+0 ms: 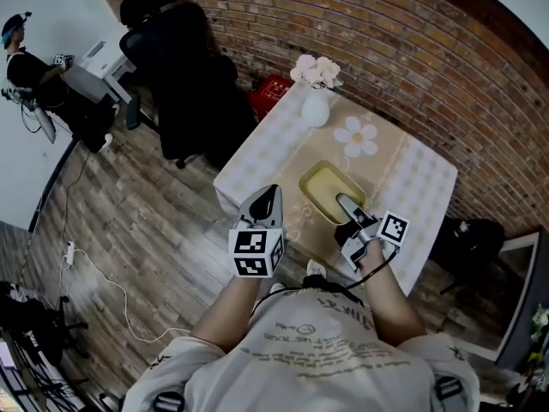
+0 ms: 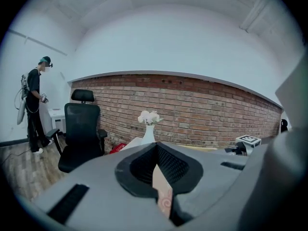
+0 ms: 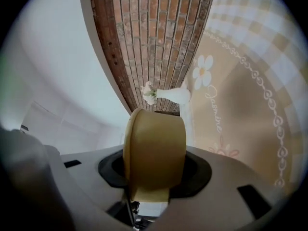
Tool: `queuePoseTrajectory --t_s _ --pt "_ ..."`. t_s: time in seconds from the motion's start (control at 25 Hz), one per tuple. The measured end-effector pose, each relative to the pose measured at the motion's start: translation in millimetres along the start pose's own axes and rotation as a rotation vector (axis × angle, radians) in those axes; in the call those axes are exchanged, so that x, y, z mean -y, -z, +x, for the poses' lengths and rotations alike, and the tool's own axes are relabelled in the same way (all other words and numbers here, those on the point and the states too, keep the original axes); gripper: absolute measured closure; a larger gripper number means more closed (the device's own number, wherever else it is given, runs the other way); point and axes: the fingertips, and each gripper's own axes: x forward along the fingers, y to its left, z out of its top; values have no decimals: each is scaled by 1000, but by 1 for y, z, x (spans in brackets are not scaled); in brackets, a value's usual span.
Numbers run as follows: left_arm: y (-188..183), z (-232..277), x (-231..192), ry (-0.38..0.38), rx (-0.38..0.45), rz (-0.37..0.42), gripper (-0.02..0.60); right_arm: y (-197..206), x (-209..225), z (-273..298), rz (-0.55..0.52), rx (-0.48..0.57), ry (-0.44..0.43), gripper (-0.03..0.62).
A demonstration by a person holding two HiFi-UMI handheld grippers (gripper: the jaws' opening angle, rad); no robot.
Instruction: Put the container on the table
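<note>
My right gripper [image 1: 347, 206] is shut on one end of a shallow yellow container [image 1: 324, 189], which is over the near part of the cloth-covered table [image 1: 412, 187]; whether it touches the cloth I cannot tell. In the right gripper view the container [image 3: 154, 153] fills the space between the jaws, with the table [image 3: 250, 105] to the right. My left gripper [image 1: 268, 197] hangs at the table's near left edge, its jaws together and holding nothing. In the left gripper view the pads [image 2: 144, 165] meet, and a sliver of tablecloth shows below them.
A white vase with flowers [image 1: 316, 110] stands at the table's far end, by the brick wall. A black office chair [image 1: 184, 75] and a red object [image 1: 273, 93] are to the left of the table. A person [image 1: 26, 67] stands far off at the left, by a desk.
</note>
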Motion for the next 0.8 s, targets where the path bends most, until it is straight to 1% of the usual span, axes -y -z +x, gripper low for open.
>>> queuePoseTrajectory --t_s 0.12,0.24,0.48,0.8 --pt "-2 12 -3 -22 -6 4 577 -13 16 15 5 -44 1 419" --pt "0 23 -4 -40 -16 1 577 -25 28 29 18 -81 -22 419" --pt "6 27 -13 -83 -35 0 577 -33 60 59 23 -179 -31 419" --pt "12 15 -38 -165 -57 -15 577 -27 101 94 56 -240 57 416"
